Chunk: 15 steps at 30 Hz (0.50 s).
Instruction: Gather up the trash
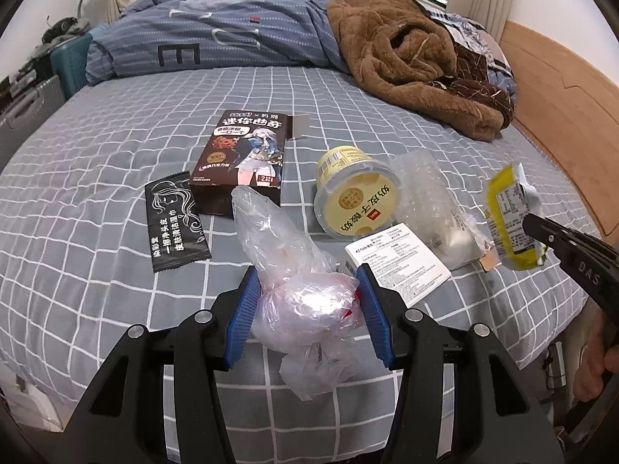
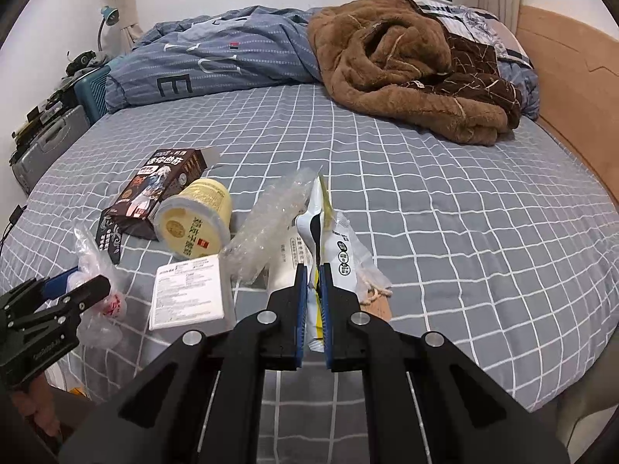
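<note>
Your left gripper (image 1: 305,309) pinches a crumpled clear plastic bag (image 1: 298,301). Your right gripper (image 2: 314,309), at three o'clock, is pressed onto a yellow snack wrapper (image 2: 323,228) above the checked bedsheet (image 2: 445,232).

clear plastic bag (image 1: 305,309) crumpled, lifted | yellow wrapper (image 1: 512,216) lifted, upright

Open room: wide bare stretch of checked bed sheet (image 2: 464,212) right of the litter | Blocked: cookie box (image 1: 247,158), yogurt tub (image 1: 354,193), bubble wrap (image 1: 425,193) and white leaflet (image 1: 398,263) crowd together | Far edge: brown blanket (image 2: 406,77) heaped high
</note>
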Each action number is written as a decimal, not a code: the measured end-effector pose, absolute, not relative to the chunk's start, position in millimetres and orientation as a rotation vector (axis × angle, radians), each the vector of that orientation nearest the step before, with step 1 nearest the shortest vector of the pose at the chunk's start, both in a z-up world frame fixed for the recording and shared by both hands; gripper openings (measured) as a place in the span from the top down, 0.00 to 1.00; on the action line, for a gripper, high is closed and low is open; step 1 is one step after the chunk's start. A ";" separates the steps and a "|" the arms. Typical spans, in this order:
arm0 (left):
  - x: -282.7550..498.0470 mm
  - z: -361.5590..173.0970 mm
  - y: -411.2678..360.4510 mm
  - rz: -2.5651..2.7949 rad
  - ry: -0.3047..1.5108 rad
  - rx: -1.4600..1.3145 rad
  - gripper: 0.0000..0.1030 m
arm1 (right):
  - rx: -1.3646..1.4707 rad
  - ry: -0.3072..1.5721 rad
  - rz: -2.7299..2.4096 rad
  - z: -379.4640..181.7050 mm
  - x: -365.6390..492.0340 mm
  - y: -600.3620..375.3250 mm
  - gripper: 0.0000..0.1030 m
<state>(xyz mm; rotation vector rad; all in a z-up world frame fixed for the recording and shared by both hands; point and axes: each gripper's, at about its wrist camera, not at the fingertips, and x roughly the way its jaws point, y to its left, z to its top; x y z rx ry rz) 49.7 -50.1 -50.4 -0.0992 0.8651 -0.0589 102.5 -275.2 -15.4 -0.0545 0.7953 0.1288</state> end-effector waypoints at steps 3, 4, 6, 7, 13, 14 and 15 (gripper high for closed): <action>44.1 -47.1 -50.4 -0.058 0.858 -0.096 0.51 | -0.055 0.788 0.133 -11.6 92.0 -274.7 0.94; 41.8 -46.3 -50.3 -0.057 0.856 -0.094 0.51 | -0.056 0.785 0.134 -10.3 89.3 -274.2 0.94; 37.6 -44.2 -50.1 -0.057 0.856 -0.094 0.51 | -0.059 0.779 0.136 -7.4 83.7 -273.6 0.94; 35.5 -43.8 -49.9 -0.057 0.857 -0.094 0.51 | -0.058 0.777 0.139 -6.5 81.4 -273.4 0.94; 17.0 -39.7 -52.2 -0.076 0.863 -0.093 0.51 | -0.057 0.775 0.130 -2.3 69.0 -274.1 0.94; 14.0 -38.7 -53.0 -0.079 0.864 -0.094 0.51 | -0.053 0.773 0.127 -0.8 66.6 -274.6 0.94; 9.7 -36.5 -52.7 -0.088 0.864 -0.102 0.51 | -0.049 0.772 0.127 0.2 64.3 -274.7 0.94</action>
